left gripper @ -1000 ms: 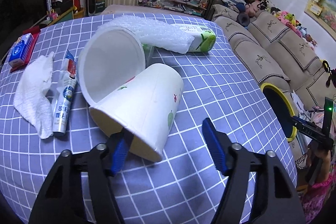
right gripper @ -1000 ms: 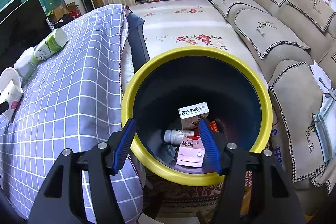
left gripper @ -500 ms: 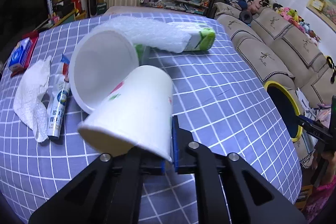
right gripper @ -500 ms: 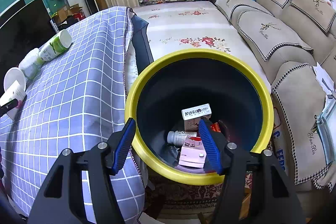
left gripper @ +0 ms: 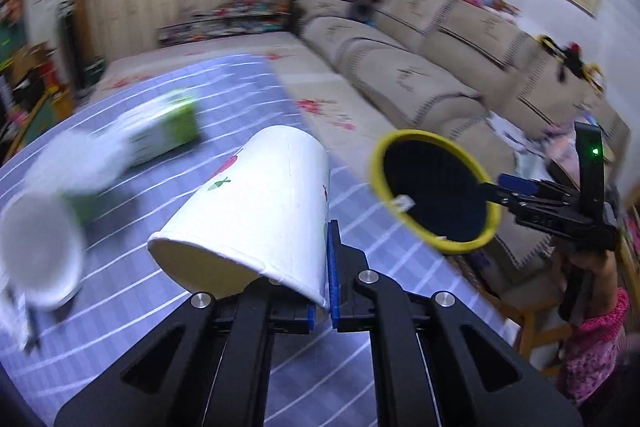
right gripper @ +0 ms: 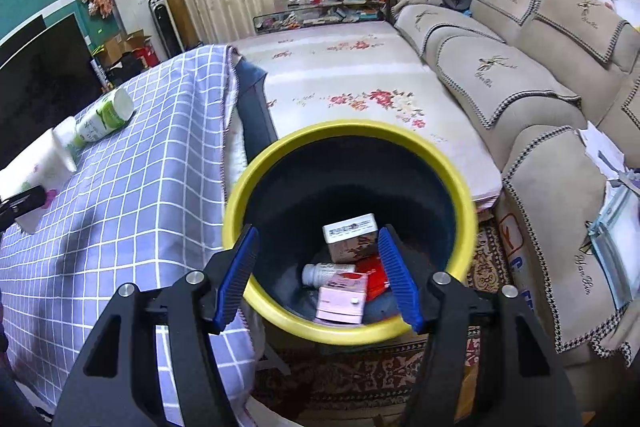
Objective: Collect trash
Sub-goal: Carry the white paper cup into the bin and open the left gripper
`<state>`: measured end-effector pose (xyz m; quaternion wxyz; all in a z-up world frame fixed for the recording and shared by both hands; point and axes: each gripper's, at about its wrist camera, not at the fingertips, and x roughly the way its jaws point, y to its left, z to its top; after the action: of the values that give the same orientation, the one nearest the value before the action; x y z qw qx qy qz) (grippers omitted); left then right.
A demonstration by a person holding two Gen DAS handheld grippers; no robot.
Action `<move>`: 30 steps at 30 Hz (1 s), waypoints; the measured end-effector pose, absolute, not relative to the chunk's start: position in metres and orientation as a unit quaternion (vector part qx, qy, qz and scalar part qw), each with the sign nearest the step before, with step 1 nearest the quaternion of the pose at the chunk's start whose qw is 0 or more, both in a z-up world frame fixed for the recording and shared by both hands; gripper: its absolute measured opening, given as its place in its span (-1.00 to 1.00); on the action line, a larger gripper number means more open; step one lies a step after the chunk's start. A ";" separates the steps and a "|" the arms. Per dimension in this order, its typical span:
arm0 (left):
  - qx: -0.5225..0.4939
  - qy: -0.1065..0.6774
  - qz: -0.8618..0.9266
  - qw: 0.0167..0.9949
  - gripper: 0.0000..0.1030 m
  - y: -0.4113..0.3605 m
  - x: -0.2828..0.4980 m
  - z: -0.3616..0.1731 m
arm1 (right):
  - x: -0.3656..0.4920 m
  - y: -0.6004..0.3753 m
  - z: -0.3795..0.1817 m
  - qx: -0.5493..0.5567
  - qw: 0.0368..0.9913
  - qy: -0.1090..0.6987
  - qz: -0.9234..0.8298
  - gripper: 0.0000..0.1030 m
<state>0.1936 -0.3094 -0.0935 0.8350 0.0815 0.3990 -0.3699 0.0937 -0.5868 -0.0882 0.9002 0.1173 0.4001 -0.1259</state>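
Observation:
My left gripper [left gripper: 320,291] is shut on the rim of a white paper cup [left gripper: 256,211] with small fruit prints and holds it above the checked table, tilted on its side. The cup also shows at the left edge of the right wrist view [right gripper: 40,163]. The yellow-rimmed dark bin [left gripper: 436,187] is to the cup's right, beyond the table edge. My right gripper [right gripper: 316,283] is open and empty, above the near rim of the bin [right gripper: 460,187]. Inside the bin lie small boxes [right gripper: 352,235] and a white bottle [right gripper: 324,273].
On the purple checked tablecloth [right gripper: 132,187] lie a green-and-white bottle [right gripper: 106,117], also seen blurred in the left wrist view [left gripper: 168,131], and a white bowl [left gripper: 40,259]. A beige sofa [right gripper: 520,75] and a floral mat [right gripper: 352,79] lie beyond the bin.
My left gripper closed on the paper cup's rim, lifted it off the table and swung right toward the bin. My right gripper stayed open over the bin, shifting slightly.

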 end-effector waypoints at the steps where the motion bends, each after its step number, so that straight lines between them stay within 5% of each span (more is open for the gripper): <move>1: 0.087 0.402 -0.386 0.826 -0.89 -0.325 0.194 -0.095 | 0.089 -0.591 -0.087 0.118 0.900 0.398 -0.131 0.15; 19: 0.168 0.484 -0.475 0.716 -0.88 -0.550 0.210 -0.160 | 0.026 -0.656 -0.085 0.155 0.884 0.389 -0.206 0.15; 21: 0.170 0.494 -0.468 0.712 -0.77 -0.564 0.214 -0.170 | 0.022 -0.658 -0.086 0.158 0.883 0.389 -0.208 0.15; 26: 0.166 0.505 -0.457 0.713 -0.07 -0.567 0.219 -0.183 | 0.019 -0.660 -0.085 0.162 0.883 0.387 -0.209 0.15; 30: 0.151 0.500 -0.452 0.723 0.10 -0.544 0.219 -0.174 | 0.023 -0.655 -0.087 0.161 0.885 0.388 -0.201 0.15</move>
<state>0.2194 -0.5440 -0.1739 0.7231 0.1506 0.5004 -0.4518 0.0234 -0.6550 -0.0865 0.8850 0.1614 0.3875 -0.2015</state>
